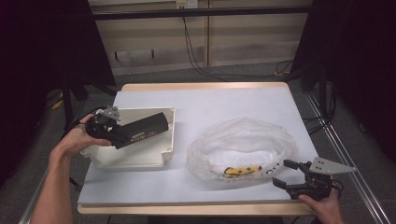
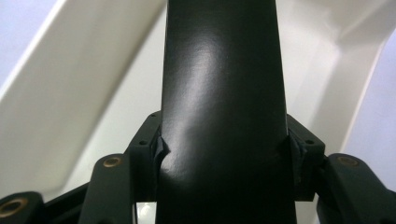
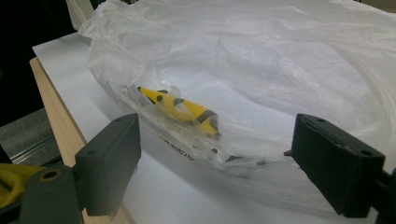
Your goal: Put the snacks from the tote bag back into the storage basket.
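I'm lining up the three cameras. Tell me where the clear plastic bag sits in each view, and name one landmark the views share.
High view: the clear plastic bag lies right of centre on the table, beside the white tray, just ahead of the right claw.
Left gripper view: not in it.
Right gripper view: the bag fills the middle and upper right, beyond the open jaws.
Shared landmark: the yellow and black item inside the bag, at its near edge.

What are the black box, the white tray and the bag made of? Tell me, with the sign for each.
Black box: probably matte coated cardboard; soft sheen, dented where the left gripper clamps it.
White tray: likely moulded plastic; smooth, rounded rim.
Bag: thin translucent plastic film; crinkled, contents showing through.
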